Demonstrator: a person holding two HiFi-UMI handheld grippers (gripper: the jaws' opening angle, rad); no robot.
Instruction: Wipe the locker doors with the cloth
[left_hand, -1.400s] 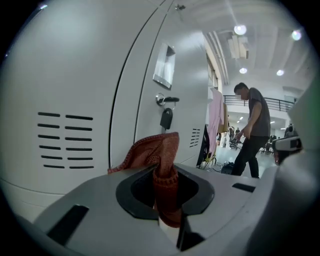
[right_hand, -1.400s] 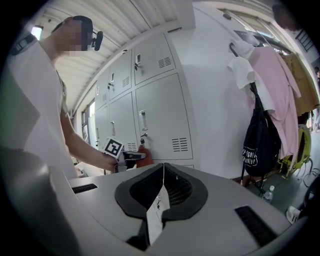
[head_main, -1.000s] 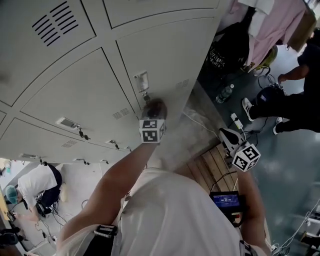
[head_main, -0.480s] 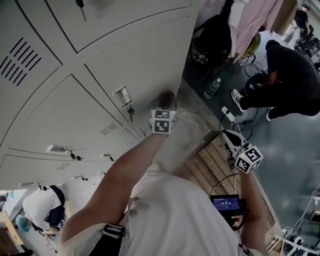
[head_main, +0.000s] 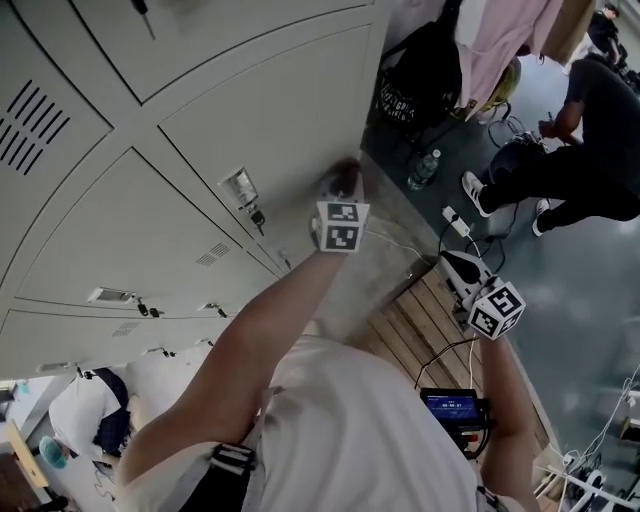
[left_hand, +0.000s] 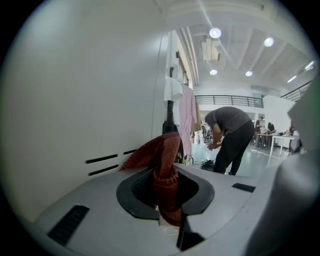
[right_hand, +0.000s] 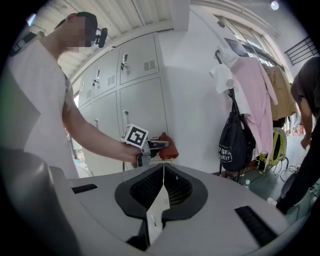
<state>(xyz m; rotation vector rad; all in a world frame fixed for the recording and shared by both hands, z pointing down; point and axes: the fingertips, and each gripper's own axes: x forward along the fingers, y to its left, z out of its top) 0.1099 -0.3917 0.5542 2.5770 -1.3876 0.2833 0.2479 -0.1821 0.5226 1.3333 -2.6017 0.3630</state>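
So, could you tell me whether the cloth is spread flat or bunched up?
Bunched: the cloth sits crumpled in the jaws of the left gripper.

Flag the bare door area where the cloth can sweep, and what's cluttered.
Bare: the flat door panel, bordered by the latch, the door seam and the locker's right edge, where the left gripper holds the cloth. Crowded: around the latch and vent slots. Past the edge are the black bag, bottle and power strip.
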